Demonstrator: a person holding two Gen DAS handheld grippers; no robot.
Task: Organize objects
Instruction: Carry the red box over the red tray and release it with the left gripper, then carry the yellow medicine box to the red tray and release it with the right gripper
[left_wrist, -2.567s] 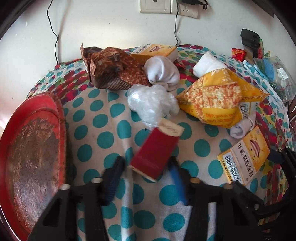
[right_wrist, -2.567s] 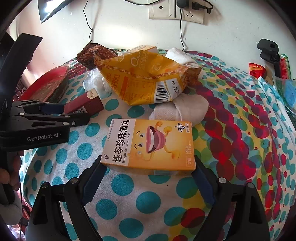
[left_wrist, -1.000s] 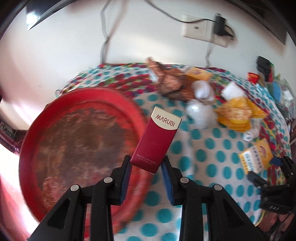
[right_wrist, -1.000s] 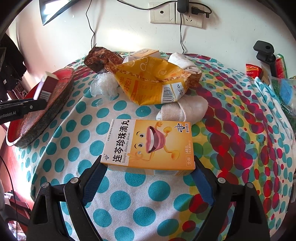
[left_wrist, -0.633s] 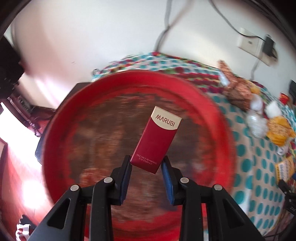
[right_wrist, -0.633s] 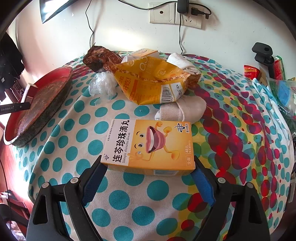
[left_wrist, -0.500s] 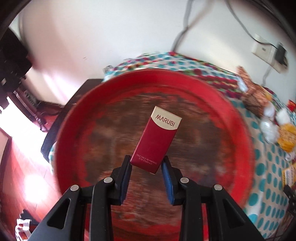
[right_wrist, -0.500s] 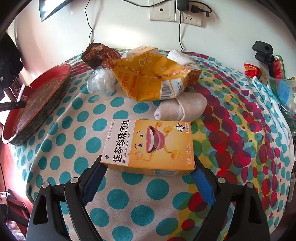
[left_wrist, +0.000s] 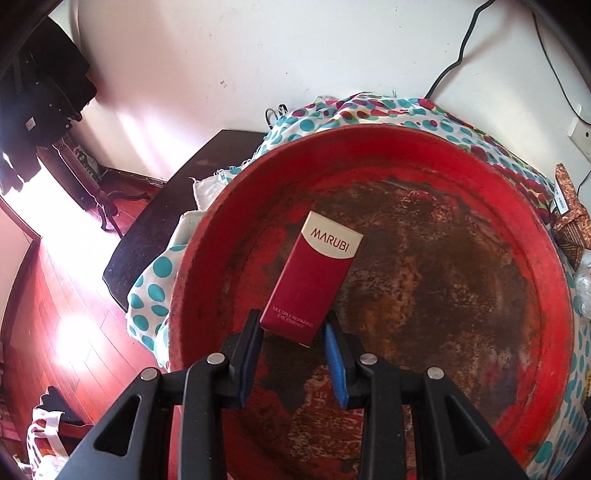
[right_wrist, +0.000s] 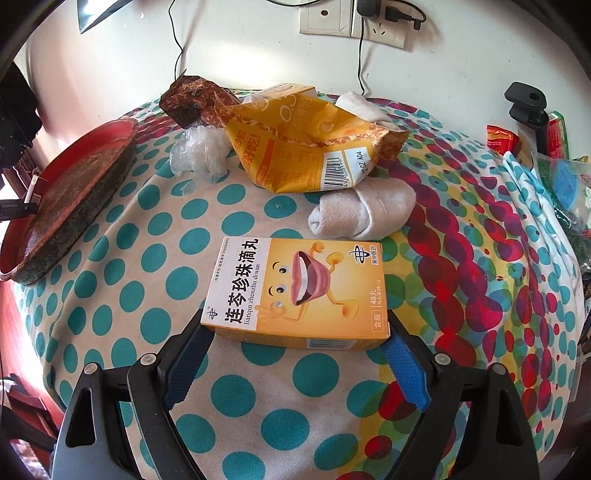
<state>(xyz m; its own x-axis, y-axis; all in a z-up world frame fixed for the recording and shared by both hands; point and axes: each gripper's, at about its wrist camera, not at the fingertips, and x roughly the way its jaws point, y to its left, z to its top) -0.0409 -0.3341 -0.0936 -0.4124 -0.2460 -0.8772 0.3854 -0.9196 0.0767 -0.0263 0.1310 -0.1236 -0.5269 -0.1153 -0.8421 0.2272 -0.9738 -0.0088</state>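
My left gripper (left_wrist: 293, 330) is shut on a dark red MARUBI box (left_wrist: 312, 280) and holds it above the worn red tray (left_wrist: 517, 206). My right gripper (right_wrist: 295, 341) is shut on a yellow medicine box (right_wrist: 299, 291) and holds it just above the dotted tablecloth (right_wrist: 155, 236). The red tray also shows in the right wrist view (right_wrist: 70, 195) at the table's left edge.
A yellow snack bag (right_wrist: 310, 147), a brown wrapper (right_wrist: 192, 99), a crumpled clear plastic bag (right_wrist: 199, 151) and rolled white socks (right_wrist: 365, 214) lie behind the yellow box. Packets (right_wrist: 554, 155) crowd the right edge. The wall with sockets (right_wrist: 351, 18) is behind; floor (left_wrist: 55, 295) lies left.
My left gripper has carried the red box leftward from the cloth to over the middle of the red tray. My right gripper has stayed shut on the yellow box.
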